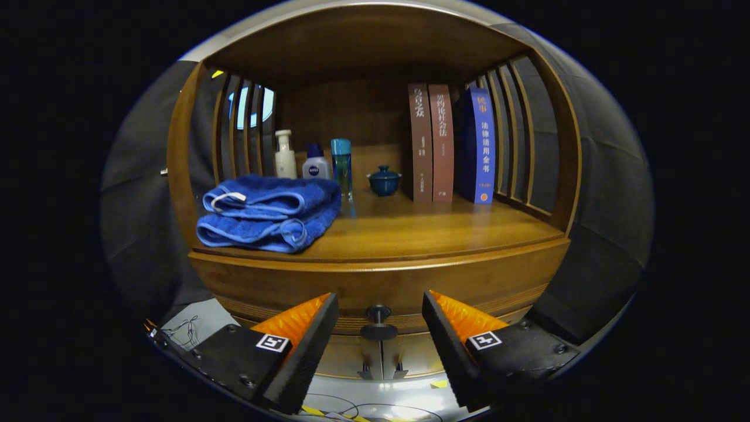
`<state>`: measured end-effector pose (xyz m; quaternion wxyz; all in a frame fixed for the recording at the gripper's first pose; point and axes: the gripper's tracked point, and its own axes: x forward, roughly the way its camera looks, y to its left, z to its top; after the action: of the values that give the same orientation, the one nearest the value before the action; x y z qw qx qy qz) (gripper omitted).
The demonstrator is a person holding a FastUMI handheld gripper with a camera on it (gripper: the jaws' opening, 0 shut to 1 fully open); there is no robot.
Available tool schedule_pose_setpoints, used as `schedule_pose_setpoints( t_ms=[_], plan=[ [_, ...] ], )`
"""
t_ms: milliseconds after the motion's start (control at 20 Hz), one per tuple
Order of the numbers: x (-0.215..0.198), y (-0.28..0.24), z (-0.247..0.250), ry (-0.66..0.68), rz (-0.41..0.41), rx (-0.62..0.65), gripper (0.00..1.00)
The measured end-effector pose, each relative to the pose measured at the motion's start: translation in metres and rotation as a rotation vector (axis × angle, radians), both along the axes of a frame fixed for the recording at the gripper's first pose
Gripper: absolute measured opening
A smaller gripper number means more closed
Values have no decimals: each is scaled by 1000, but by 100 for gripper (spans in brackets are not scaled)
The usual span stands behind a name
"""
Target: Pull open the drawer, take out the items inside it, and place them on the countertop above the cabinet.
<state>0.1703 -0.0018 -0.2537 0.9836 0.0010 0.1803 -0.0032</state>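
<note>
One step pending, none done | claw (379,313) spread open, empty, fingers flanking small dark round drawer knob (378,323) | curved wooden drawer front (375,287) looked shut below counter (410,231) | contents hidden; pull, unloading left.

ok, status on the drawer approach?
Gripper open, fingers either side of the knob, not touching. Drawer shut. Towels, bottles, lidded cup and books on the countertop; nothing blocks the knob.
</note>
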Motion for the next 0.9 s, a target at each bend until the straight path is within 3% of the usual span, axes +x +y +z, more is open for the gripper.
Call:
schedule_pose_setpoints(
  t_ms=[150, 450, 600, 650, 900],
  plan=[
    [7, -1, -28, 49, 1, -25, 92],
    [12, 0, -39, 72, 9, -49, 45],
    [14, 0, -44, 78, 13, -54, 38],
    [13, 0, -41, 77, 14, -62, 25],
    [13, 1, -41, 87, 19, -57, 25]
  ],
)
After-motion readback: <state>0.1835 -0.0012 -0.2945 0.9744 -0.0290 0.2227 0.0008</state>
